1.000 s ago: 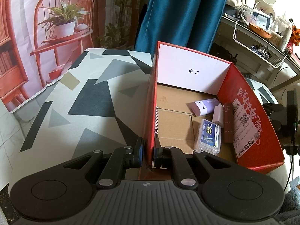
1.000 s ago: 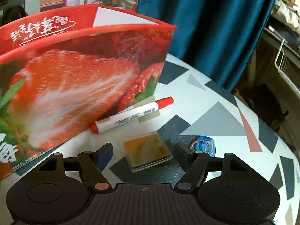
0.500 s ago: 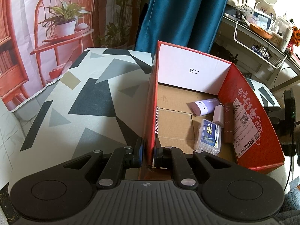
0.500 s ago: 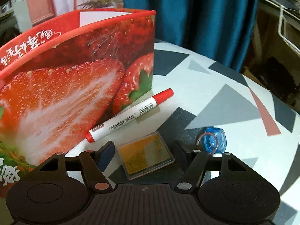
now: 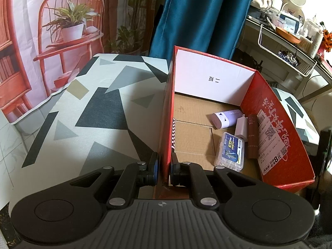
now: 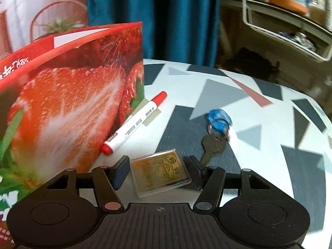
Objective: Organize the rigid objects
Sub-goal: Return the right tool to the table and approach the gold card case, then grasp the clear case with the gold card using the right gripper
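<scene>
My left gripper [image 5: 164, 168] is shut on the near left wall of the red strawberry box [image 5: 167, 112]. Inside the box lie a lilac tube [image 5: 226, 118], a white charger [image 5: 241, 129], a brown stick [image 5: 252, 137] and a clear blue-labelled case [image 5: 230, 151]. My right gripper [image 6: 158, 171] is open, its fingers either side of a gold card in a clear case [image 6: 160, 171] on the table. Beside it lie a red-capped white marker [image 6: 134, 123] against the box [image 6: 62, 112] and a key with a blue fob [image 6: 215, 132].
The table [image 5: 87, 114] has a grey, black and white geometric cloth. A teal curtain [image 5: 199, 14] hangs behind. A cluttered shelf with a wire basket [image 5: 290, 41] stands to the right. The table's rounded edge [image 6: 323, 124] is at the right.
My right gripper has swung right and pulled back, so the key under the blue fob now shows and the gold card sits between the fingers. The left gripper and box have not moved.
</scene>
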Motion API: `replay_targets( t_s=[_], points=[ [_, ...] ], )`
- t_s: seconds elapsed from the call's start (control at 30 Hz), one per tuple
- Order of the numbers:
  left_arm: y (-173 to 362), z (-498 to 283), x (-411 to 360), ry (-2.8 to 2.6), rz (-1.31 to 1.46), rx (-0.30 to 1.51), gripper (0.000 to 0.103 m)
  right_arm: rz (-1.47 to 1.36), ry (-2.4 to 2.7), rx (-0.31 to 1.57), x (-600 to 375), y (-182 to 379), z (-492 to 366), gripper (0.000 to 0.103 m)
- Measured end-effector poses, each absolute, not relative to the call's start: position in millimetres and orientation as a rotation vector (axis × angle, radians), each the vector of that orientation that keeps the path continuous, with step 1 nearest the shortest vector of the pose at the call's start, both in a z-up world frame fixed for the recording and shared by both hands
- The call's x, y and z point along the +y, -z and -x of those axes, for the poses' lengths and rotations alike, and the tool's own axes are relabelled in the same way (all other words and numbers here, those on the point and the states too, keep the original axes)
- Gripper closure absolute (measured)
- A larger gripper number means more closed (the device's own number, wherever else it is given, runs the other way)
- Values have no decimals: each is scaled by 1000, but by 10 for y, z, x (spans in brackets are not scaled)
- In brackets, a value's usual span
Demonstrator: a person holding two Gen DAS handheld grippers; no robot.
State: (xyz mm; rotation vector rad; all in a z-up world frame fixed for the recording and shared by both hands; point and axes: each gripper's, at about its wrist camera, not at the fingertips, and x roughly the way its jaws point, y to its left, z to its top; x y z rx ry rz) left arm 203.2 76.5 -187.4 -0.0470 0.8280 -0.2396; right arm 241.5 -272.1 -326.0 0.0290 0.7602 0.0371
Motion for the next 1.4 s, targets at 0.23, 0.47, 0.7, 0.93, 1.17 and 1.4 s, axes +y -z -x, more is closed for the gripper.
replay_targets(
  t_s=[0.23, 0.47, 0.7, 0.93, 1.17, 1.4],
  points=[
    [1879, -2034, 775, 244, 55, 827, 91, -21, -70, 753, -2641, 3287, -2193, 36],
    [1885, -2037, 781, 245, 58, 827, 91, 2, -127, 750, -2668, 3275, -2066, 37],
    [1885, -2037, 776, 244, 55, 826, 91, 4, -127, 730, -2678, 3290, -2045, 37],
    [1879, -2032, 757, 242, 40, 824, 92, -14, -116, 734, -2722, 3259, -2056, 51],
    [1875, -2014, 754, 241, 34, 818, 92, -63, -109, 723, -2739, 3195, -2040, 52],
    [1875, -2007, 747, 241, 32, 815, 92, -85, -96, 605, -2739, 2860, -2016, 52]
  ],
)
